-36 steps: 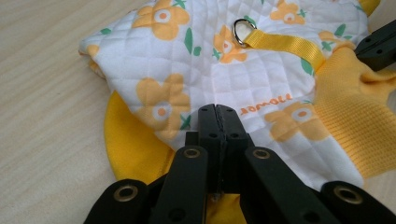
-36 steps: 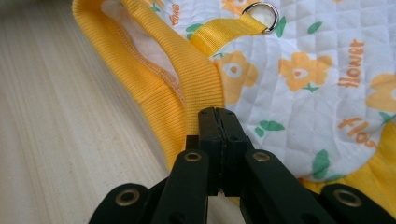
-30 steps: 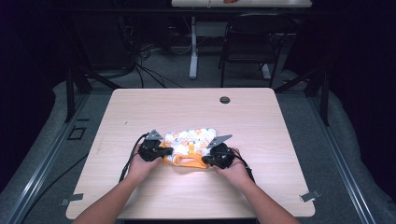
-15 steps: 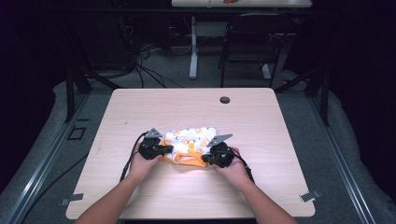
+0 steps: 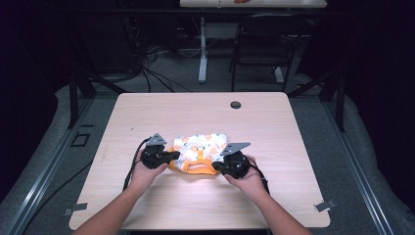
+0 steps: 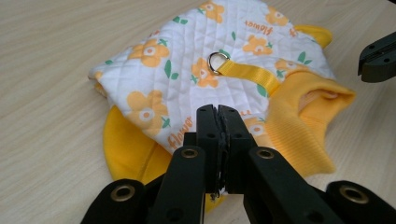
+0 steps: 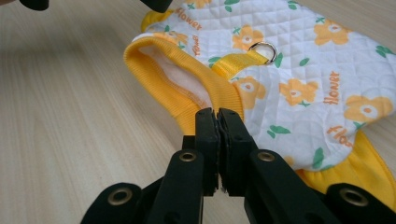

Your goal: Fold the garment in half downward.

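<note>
- Jaws, left gripper (image 6: 217,122): pressed together; we cannot tell whether any cloth is caught, though the tips meet at the garment's near edge.
- Jaws, right gripper (image 7: 217,122): likewise together, at the yellow ribbed cuff (image 7: 177,98).
- Quilted flower-print garment (image 5: 200,152): lies mid-table (image 5: 293,147) between our grippers, probably flanked for folding or smoothing.

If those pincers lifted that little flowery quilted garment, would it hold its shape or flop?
The garment would probably flop: it is soft quilted cloth, folded flat. Its ribbed yellow collar already sags. It likely weighs little and won't roll.
</note>
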Tool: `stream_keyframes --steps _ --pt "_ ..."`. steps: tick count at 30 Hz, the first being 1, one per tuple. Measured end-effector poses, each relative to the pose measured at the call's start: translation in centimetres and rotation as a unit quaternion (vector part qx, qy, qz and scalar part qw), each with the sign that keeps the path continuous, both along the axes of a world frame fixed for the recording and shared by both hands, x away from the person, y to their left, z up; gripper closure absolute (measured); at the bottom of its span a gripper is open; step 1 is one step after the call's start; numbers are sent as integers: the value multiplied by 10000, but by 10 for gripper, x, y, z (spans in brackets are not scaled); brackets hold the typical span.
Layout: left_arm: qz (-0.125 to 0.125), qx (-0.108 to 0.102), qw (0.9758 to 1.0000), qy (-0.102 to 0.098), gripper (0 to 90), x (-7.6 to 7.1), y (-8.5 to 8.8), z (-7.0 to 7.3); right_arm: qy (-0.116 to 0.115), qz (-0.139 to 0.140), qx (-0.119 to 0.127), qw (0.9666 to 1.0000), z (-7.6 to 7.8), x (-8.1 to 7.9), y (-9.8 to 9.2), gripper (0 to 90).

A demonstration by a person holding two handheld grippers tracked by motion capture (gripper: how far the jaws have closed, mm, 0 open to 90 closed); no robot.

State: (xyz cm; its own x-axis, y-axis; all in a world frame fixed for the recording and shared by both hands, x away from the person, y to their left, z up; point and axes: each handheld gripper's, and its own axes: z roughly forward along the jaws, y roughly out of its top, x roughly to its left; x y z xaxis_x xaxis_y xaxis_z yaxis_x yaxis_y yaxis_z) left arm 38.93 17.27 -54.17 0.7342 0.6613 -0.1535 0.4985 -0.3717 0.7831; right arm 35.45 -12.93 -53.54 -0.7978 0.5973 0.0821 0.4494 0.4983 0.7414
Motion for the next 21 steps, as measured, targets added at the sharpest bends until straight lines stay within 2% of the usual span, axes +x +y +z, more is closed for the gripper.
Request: stream_keyframes --steps 3,5,9,12,16,21 --pt "-18 -9 10000 -58 870 -5 3 5 -43 -15 -10 10000 3 -3 -2 855" --pt "-22 -55 10000 -73 867 -14 8 9 -73 -59 51 9999 8 -10 -5 850" --pt "-78 -71 9999 -97 864 -23 14 11 -148 -48 -35 9999 13 -19 -10 842" --pt "-11 -147 9998 -116 853 -34 23 9 -185 -69 -50 9998 13 -27 -14 838" --pt "71 -269 9996 -58 843 -40 30 5 -156 -82 -45 9998 11 -32 -18 836" --pt "128 -159 9998 0 822 -51 43 -3 -35 -123 -69 9999 2 -42 -26 826"
